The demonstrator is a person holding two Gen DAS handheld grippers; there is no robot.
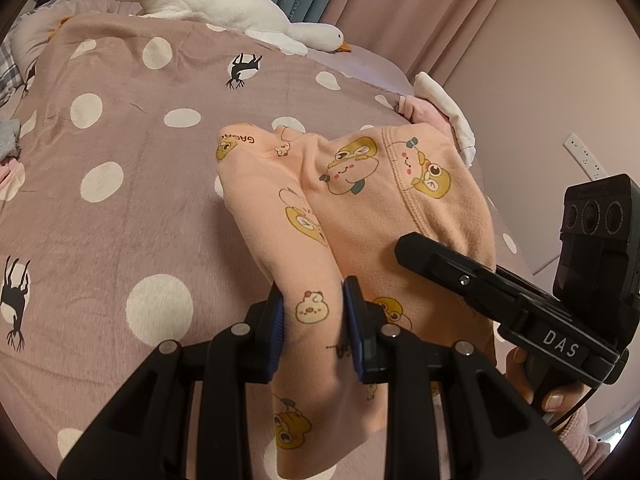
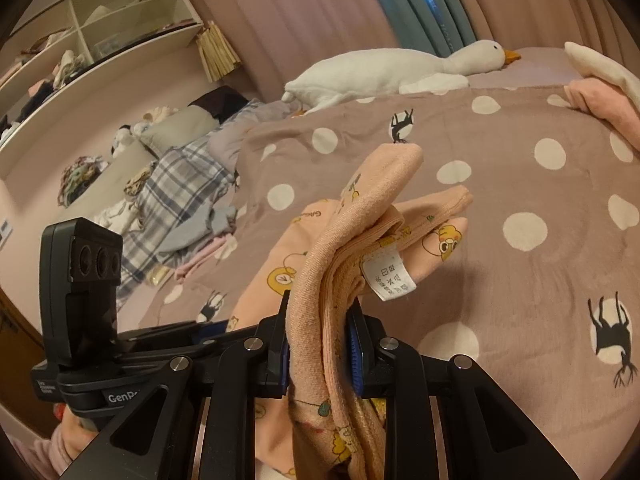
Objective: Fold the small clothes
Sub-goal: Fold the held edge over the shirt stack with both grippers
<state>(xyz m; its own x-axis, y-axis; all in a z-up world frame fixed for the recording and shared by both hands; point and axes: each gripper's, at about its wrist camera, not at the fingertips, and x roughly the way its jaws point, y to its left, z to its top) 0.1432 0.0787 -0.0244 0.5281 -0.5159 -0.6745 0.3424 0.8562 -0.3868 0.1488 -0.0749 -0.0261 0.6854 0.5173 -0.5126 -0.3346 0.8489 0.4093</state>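
On the left, the left gripper has its blue-padded fingers closed most of the way on a bunched fold of the small peach cotton garment printed with yellow cartoon frogs. The cloth runs up and away from those fingers, and its far end lies draped on the mauve bed blanket with white polka dots and black horse prints. Beyond it, near the far edge of the bed, a white plush goose lies stretched out.

To the right, the right gripper is likewise nearly closed, its fingers pinching several stacked layers of the same garment, with a white care label hanging just past the right finger. The free corners of the cloth stand up ahead of the fingers.

So the garment hangs between the two grippers, held up near its close edge, with its long axis running forward from both sets of fingers toward the blanket. Neither hand looks clearly nearer to the far end; I judge the coming move turns on carrying both held corners forward over that resting part. The doubled layers in the right grip could slip unevenly.
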